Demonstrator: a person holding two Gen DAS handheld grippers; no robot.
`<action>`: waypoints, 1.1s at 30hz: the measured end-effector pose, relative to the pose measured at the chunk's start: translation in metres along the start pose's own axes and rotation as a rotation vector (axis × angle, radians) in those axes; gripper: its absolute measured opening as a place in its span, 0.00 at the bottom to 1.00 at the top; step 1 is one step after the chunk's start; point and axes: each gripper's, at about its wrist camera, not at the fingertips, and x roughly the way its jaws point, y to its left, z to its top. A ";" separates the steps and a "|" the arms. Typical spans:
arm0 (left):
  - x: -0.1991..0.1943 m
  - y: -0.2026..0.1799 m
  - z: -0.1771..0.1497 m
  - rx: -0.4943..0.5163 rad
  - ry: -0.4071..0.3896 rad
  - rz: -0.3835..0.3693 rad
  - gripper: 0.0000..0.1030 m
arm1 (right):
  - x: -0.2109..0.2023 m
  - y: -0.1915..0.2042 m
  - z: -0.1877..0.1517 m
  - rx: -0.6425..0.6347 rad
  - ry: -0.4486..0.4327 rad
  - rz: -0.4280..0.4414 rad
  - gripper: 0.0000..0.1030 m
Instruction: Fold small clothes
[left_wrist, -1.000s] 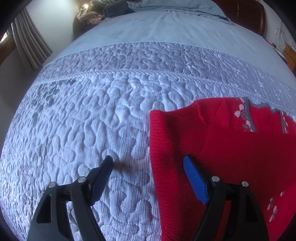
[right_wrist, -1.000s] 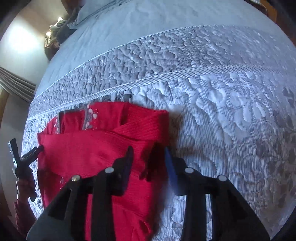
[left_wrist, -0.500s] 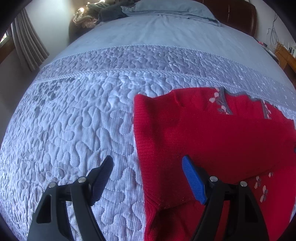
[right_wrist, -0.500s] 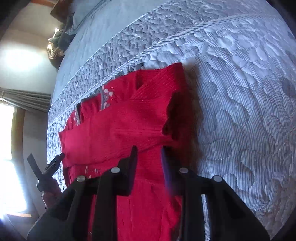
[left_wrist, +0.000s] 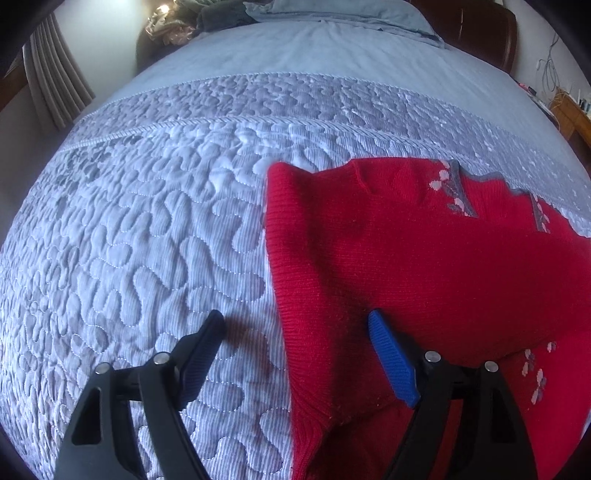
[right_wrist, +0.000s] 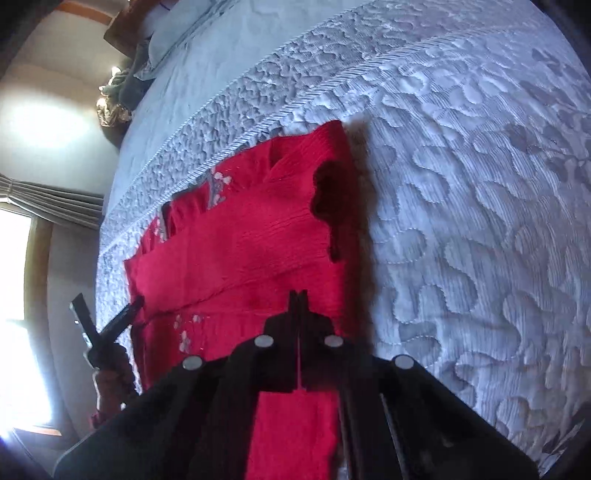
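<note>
One sleeve fold already laid across red sweater (left_wrist: 424, 266) on bed (left_wrist: 155, 229); final folds remain. Left claw (left_wrist: 295, 343) wide, straddling sweater edge. Right claw (right_wrist: 298, 295) closed, apparently pinching sweater.

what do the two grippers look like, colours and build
Left gripper: black plastic arms with cut-out slots, silver round rivets, ribbed blue pads lining the jaws. Right gripper: the same black arms and silver rivets. A reddish sleeve shows at the left hand.
</note>
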 end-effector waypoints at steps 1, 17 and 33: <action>-0.001 0.000 0.001 -0.004 0.004 0.001 0.79 | 0.004 -0.005 0.002 0.008 0.012 -0.026 0.00; 0.010 -0.030 0.029 0.048 0.016 0.003 0.79 | 0.017 0.024 0.070 -0.090 -0.058 -0.146 0.36; 0.020 -0.027 0.025 0.015 0.023 0.009 0.83 | 0.044 0.006 0.065 -0.116 -0.045 -0.139 0.04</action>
